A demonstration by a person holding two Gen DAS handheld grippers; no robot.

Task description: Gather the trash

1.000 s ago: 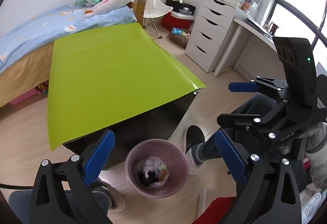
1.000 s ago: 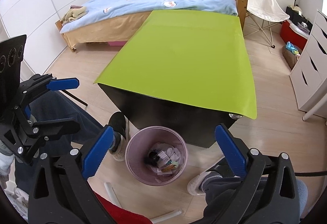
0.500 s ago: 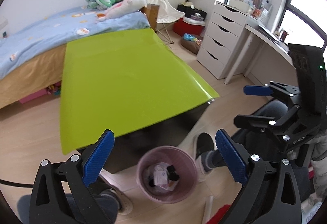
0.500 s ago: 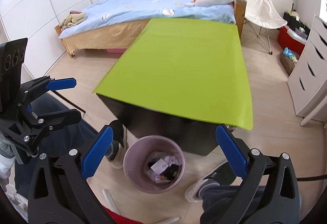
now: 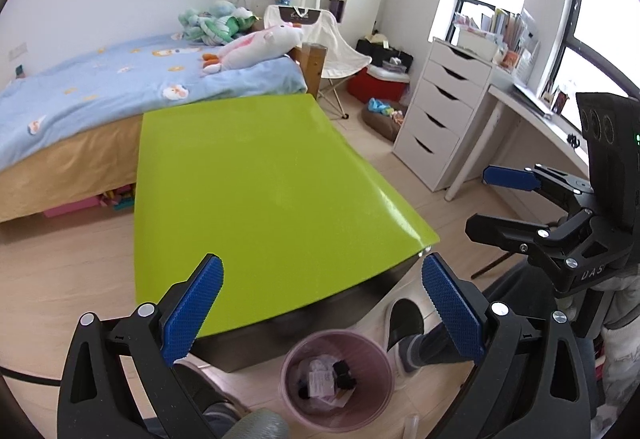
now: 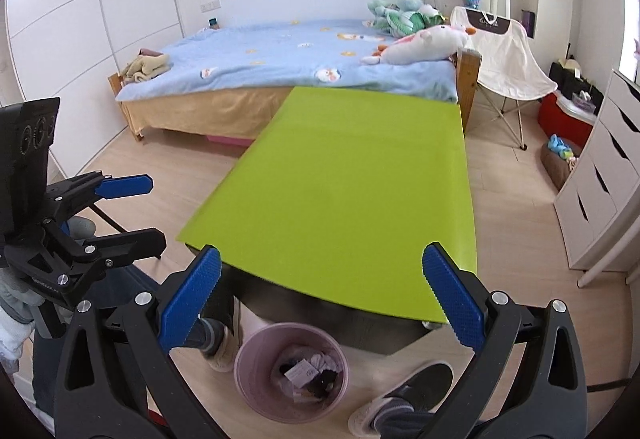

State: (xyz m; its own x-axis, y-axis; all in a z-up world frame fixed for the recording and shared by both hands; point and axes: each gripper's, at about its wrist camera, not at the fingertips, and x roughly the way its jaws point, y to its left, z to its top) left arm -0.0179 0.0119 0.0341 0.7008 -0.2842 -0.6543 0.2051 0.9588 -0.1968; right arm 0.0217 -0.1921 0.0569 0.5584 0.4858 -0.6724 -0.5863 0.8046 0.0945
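- Both wrist views have tilted up over the last second: more of the far room shows, and the bin has slid toward the lower edge of each frame.
- Green table top (image 5: 256,191) fills the middle of both views. No loose trash visible on it, nor on the floor that shows around it.
- Pink waste bin (image 5: 338,385) stands on the floor just at the table's near corner, between the person's shoes; upright, paper scraps and dark bits inside.
- Left gripper (image 5: 320,309): blue pads spread wide, nothing between them. It hangs above the near table edge and bin.
- Right gripper (image 6: 318,299): pads likewise spread wide, empty, at about the same height, beside the left one.
- Judgement: collection looks finished or close to it; step in hand is a scan for leftovers.
- To do it well: sweep both cameras slowly over table edges and floor near the bed (image 6: 280,51), keep the tongs apart and ready, hold them clear of each other, and avoid knocking the bin with a foot.
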